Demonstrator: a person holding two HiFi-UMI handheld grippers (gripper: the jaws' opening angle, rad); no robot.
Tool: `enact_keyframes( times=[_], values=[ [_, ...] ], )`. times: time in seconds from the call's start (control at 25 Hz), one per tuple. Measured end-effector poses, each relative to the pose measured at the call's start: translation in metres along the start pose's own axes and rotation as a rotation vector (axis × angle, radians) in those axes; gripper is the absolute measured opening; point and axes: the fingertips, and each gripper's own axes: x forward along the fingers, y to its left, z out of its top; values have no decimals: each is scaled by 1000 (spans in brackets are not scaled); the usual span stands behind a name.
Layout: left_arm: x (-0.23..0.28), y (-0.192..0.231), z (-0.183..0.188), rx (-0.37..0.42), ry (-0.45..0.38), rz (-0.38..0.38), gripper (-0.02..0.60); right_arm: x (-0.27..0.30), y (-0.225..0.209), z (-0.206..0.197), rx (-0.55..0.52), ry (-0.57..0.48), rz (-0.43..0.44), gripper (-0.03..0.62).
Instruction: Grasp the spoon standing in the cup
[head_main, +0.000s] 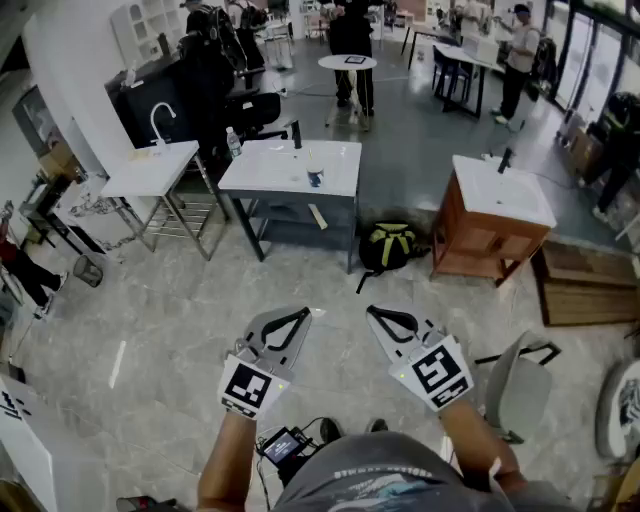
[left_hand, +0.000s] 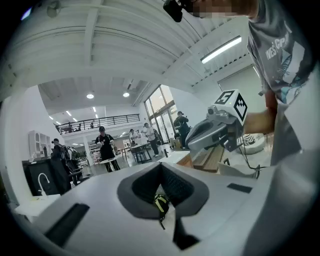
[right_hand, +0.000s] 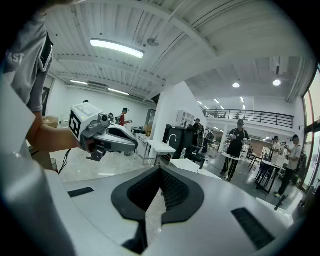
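Observation:
In the head view a small dark blue thing (head_main: 315, 178), perhaps the cup, stands on a white sink table (head_main: 290, 165) several steps ahead of me. It is too small to show a spoon. My left gripper (head_main: 302, 313) and my right gripper (head_main: 374, 313) are held side by side over the marble floor, far short of that table. Both point forward. Each pair of jaws meets at the tips with nothing between them. The left gripper view shows its jaws closed (left_hand: 160, 167) and the right gripper (left_hand: 195, 142) beside it. The right gripper view shows its jaws closed (right_hand: 160, 170) and the left gripper (right_hand: 131, 143).
A yellow-green backpack (head_main: 390, 245) lies on the floor by the sink table. A wooden vanity with a basin (head_main: 490, 235) stands to the right, and a white table with a faucet (head_main: 150, 170) to the left. A grey chair (head_main: 520, 385) is near my right side. People stand at the back.

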Motion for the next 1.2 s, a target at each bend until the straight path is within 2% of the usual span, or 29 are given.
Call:
enact_keyframes(
  times=[0.36,0.6,0.92,1.2],
  values=[
    [1,9,2,9,-20,-1,2,6,-2,5,5,1,-11,32],
    [0,11,-2,-2,-3,-12,2,9,-1,3,3,10,-16,32],
    [-3,21,-8,-8,-6,-23,2,21,2,4,47,7,-19,32],
    [-8,37,-20,-1,-24,-37,2,36,1,8,72,-12,-69,34]
  ],
)
